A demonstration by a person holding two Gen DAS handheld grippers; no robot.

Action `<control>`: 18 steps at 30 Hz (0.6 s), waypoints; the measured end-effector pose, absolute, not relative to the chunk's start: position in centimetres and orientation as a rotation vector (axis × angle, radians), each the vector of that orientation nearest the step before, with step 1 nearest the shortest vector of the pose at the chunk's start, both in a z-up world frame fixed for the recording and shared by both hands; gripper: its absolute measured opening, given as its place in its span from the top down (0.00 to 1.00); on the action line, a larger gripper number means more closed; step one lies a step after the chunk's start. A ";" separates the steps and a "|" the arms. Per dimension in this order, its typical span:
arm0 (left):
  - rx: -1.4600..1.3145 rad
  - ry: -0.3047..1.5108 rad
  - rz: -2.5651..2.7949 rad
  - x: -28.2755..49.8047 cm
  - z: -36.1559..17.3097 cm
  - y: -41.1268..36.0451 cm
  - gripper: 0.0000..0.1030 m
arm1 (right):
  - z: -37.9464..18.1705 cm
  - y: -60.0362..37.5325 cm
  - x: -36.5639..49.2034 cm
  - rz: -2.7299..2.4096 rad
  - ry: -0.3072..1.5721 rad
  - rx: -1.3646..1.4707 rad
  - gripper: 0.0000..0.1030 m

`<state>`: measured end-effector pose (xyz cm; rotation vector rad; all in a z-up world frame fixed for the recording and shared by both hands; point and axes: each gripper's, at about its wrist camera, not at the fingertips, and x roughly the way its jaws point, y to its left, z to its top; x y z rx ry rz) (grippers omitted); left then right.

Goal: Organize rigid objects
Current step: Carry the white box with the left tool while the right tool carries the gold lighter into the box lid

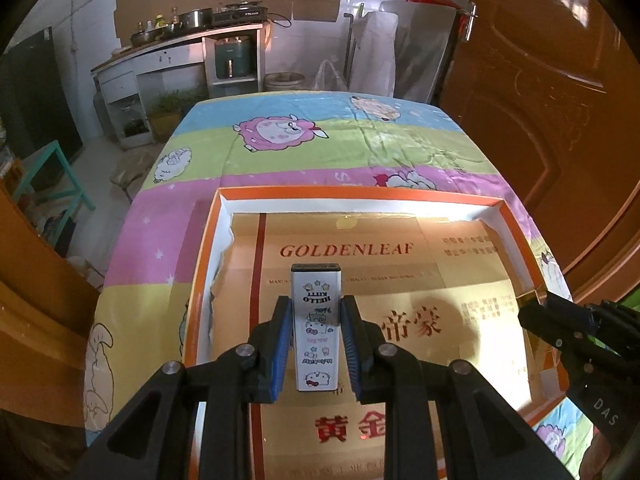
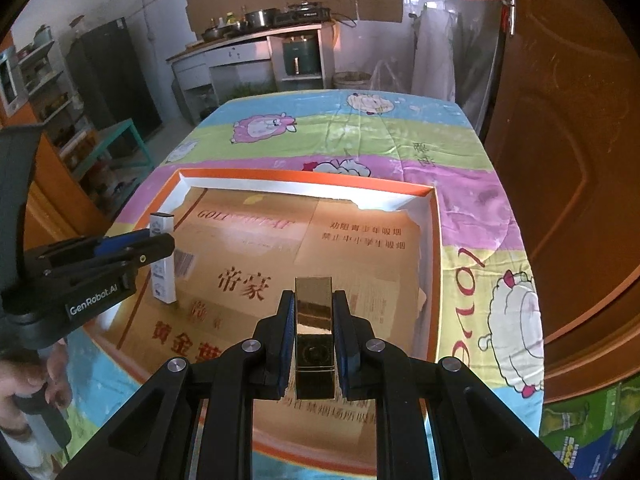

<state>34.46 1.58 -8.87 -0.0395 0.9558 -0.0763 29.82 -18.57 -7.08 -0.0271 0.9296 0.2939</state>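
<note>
The left gripper [image 1: 316, 344] is clamped on a white box [image 1: 316, 320] printed with cartoon figures, held upright between the blue pads [image 1: 280, 344]. The right gripper [image 2: 314, 340] is clamped on a gold box [image 2: 314, 328], also upright between its pads. Both grippers are above a shallow orange-rimmed tray [image 1: 400, 194] lined with gold cardboard [image 1: 460, 280] printed in red characters. In the right wrist view, the left gripper [image 2: 160, 240] with the white box [image 2: 163, 256] is at the tray's left side. A hand [image 2: 28, 392] grasps that gripper's handle. The tray rests on a table covered by a cartoon sheep cloth [image 1: 320, 144]. Beyond: a counter [image 1: 180, 44] carrying pots, and a brown door [image 1: 540, 80] to the right.
</note>
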 end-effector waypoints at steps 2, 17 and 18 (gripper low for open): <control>-0.036 0.956 -0.067 34.9 -9.0 1.6 0.76 | -7.2 -18.4 30.5 0.291 0.933 -0.028 0.82; -0.049 0.980 -0.049 36.7 -10.6 2.2 0.76 | -9.4 -18.2 34.1 0.283 0.988 -0.015 0.82; -0.050 0.982 -0.049 36.7 -10.7 2.3 0.76 | -9.6 -18.2 34.2 0.282 0.993 -0.011 0.82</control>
